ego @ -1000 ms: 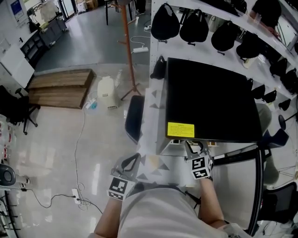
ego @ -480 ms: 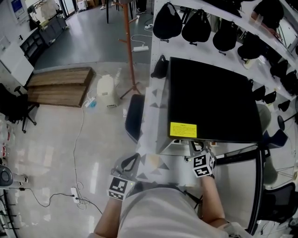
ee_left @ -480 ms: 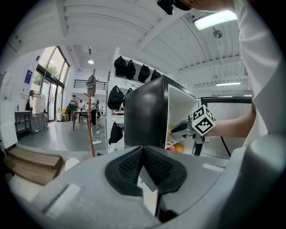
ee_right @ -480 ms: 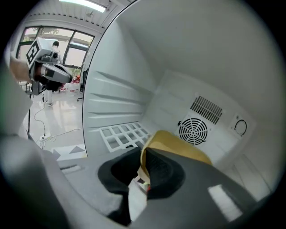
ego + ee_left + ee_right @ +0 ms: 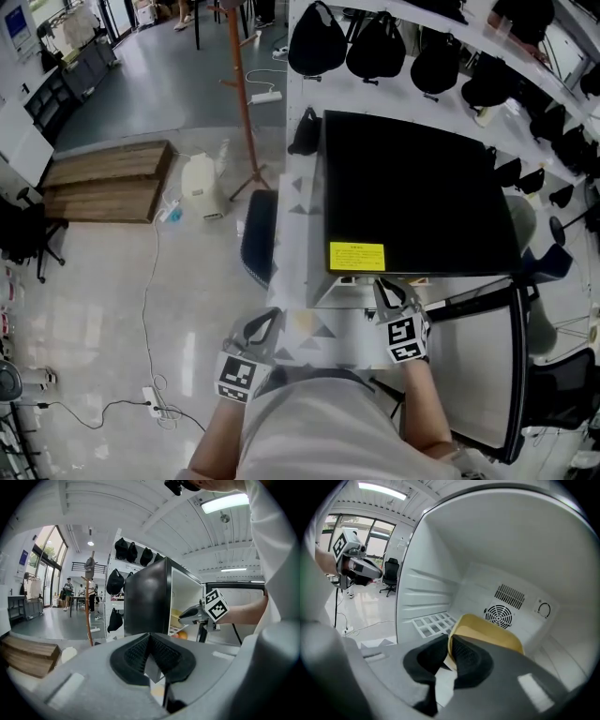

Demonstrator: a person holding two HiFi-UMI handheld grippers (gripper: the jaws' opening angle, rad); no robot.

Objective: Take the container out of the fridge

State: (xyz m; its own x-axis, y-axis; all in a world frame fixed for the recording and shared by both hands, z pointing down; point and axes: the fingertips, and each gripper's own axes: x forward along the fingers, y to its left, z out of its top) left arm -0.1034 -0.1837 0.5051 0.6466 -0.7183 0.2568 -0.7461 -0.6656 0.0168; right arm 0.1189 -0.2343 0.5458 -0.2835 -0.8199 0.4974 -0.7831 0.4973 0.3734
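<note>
container (image 5: 487, 630): yellow, low centre of the right gripper view, inside the fridge (image 5: 440, 550). It stands in front of the fan grille (image 5: 499, 615) on the back wall, with its near rim toward the camera.
right gripper (image 5: 451, 641): its jaws have just been closing. The container's rim stands between the pads, which look pressed on it from both sides.
shelf (image 5: 431, 620): white grid left of the container. Whether the container stands on it I cannot tell.
left gripper (image 5: 149, 637): jaws together on nothing, outside the fridge, lower left in the head view.
door (image 5: 478, 366): swung open at lower right in the head view.
risk: the hold is on a thin rim only, so the container may tilt, slip from the pads or spill as it is drawn out. Its base could also catch on the shelf edge if it is dragged rather than lifted.
hidden: the gripper covers the container's inside and base. The head view shows none of it, since the fridge's black top blocks the inside. An orange thing (image 5: 183, 634) low in the fridge is too small to name.
</note>
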